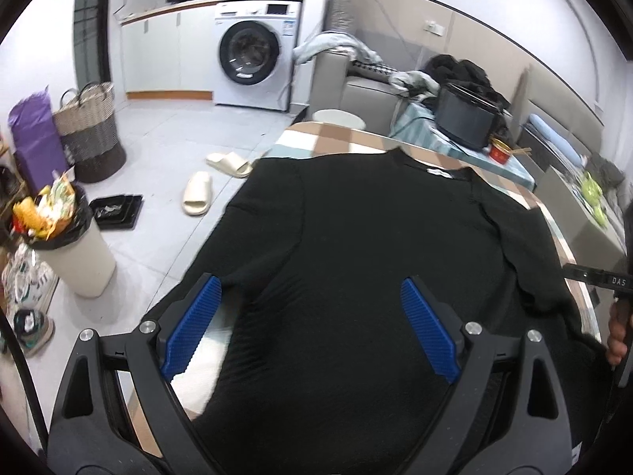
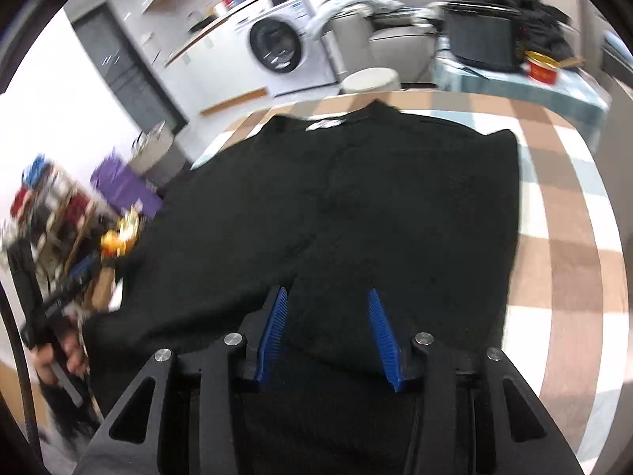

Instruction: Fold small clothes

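Black shirt [image 1: 364, 245] lay spread flat on the checkered tablecloth [image 1: 316, 138], filling the centre of both views, collar and white label toward the top of frame. In the right wrist view the shirt's right side looked folded in to a straight vertical edge, with bare cloth [image 2: 561, 213] beyond it.

Left gripper [image 1: 310, 326]: I had it pitched down over the shirt's lower part, jaws spread wide. Blue pads [image 1: 190, 328] stood well apart at lower left and lower right of frame, nothing clamped. Left pad sat over the shirt's left edge, where a pale strip of table showed; right pad sat over black fabric.

Right gripper [image 2: 330, 336]: also pitched down, at bottom centre of its frame, jaws at a narrower gap, partly apart. Black fabric showed between the pads [image 2: 273, 332]; I couldn't tell whether they touched it. View was motion-blurred.

A hand [image 2: 59, 352] on the left gripper's handle showed at the lower left of the right wrist view. At the right edge of the left wrist view, fingers [image 1: 617, 336] wrapped the other handle.

Washing machine [image 1: 257, 55] upper centre, bin [image 1: 67, 245] on the floor at left.
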{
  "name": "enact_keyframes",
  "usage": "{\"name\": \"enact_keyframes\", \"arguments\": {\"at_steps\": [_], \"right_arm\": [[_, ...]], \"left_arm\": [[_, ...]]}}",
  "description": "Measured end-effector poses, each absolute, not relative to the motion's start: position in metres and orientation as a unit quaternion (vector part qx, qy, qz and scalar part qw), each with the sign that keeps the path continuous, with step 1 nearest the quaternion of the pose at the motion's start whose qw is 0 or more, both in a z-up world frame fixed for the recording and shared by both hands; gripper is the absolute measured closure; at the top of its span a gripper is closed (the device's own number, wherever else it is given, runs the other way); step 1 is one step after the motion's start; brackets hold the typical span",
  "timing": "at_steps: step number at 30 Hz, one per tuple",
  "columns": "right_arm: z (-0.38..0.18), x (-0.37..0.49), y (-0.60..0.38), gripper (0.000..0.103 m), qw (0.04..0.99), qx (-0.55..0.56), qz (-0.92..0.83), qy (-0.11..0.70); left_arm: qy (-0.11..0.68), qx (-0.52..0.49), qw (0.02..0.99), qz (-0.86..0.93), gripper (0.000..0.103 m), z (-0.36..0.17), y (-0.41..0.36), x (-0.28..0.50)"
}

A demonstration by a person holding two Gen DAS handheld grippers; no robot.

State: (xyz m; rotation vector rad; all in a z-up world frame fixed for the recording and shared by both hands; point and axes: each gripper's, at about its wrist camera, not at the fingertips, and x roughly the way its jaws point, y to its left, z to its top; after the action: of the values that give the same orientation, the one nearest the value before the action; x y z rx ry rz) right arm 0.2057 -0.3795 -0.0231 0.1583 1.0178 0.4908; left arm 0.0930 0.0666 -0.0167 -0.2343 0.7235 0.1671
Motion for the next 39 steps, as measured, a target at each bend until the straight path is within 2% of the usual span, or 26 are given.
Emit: {"name": "enact_keyframes", "arguments": {"at_steps": [2,6,12,14,16,19,27,29,30,31,33,39], "right_arm": [[-0.032,0.210,-0.386,0.059,0.846,0.103,0.203,0.482],[-0.065,0.220,-0.382,0.060,0.820,0.095,0.166,0.539],[-0.024,0.204,-0.403,0.057,0.844,0.128,0.159,0.496],[-0.016,0.193,-0.409,0.057,0.848,0.141,0.158,0.486],[-0.011,0.186,-0.411,0.056,0.850,0.145,0.155,0.482],[-0.010,0.177,-0.412,0.056,0.850,0.150,0.155,0.480],[-0.022,0.170,-0.395,0.056,0.848,0.158,0.155,0.481],[-0.023,0.170,-0.395,0.056,0.848,0.160,0.154,0.481],[-0.023,0.170,-0.395,0.056,0.848,0.162,0.153,0.481],[-0.023,0.169,-0.395,0.056,0.848,0.163,0.154,0.481],[-0.024,0.170,-0.396,0.056,0.848,0.165,0.151,0.480],[-0.024,0.167,-0.399,0.056,0.849,0.174,0.149,0.475]], "left_arm": [[0.351,-0.134,0.922,0.092,0.011,-0.019,0.081,0.091],[0.355,-0.174,0.910,0.123,0.011,-0.029,0.118,0.084],[0.368,-0.288,0.868,0.165,0.012,-0.058,0.198,0.066],[0.372,-0.340,0.847,0.168,0.017,-0.073,0.225,0.060],[0.383,-0.376,0.825,0.177,0.028,-0.088,0.245,0.055],[0.399,-0.400,0.807,0.174,0.036,-0.108,0.265,0.055],[0.437,-0.457,0.763,0.133,0.038,-0.153,0.276,0.076],[0.419,-0.489,0.757,0.111,0.057,-0.158,0.274,0.081],[0.406,-0.500,0.758,0.103,0.072,-0.157,0.274,0.081],[0.394,-0.503,0.763,0.102,0.081,-0.154,0.273,0.083],[0.378,-0.491,0.778,0.104,0.087,-0.145,0.269,0.086],[0.342,-0.383,0.848,0.132,0.089,-0.082,0.239,0.102]]}}
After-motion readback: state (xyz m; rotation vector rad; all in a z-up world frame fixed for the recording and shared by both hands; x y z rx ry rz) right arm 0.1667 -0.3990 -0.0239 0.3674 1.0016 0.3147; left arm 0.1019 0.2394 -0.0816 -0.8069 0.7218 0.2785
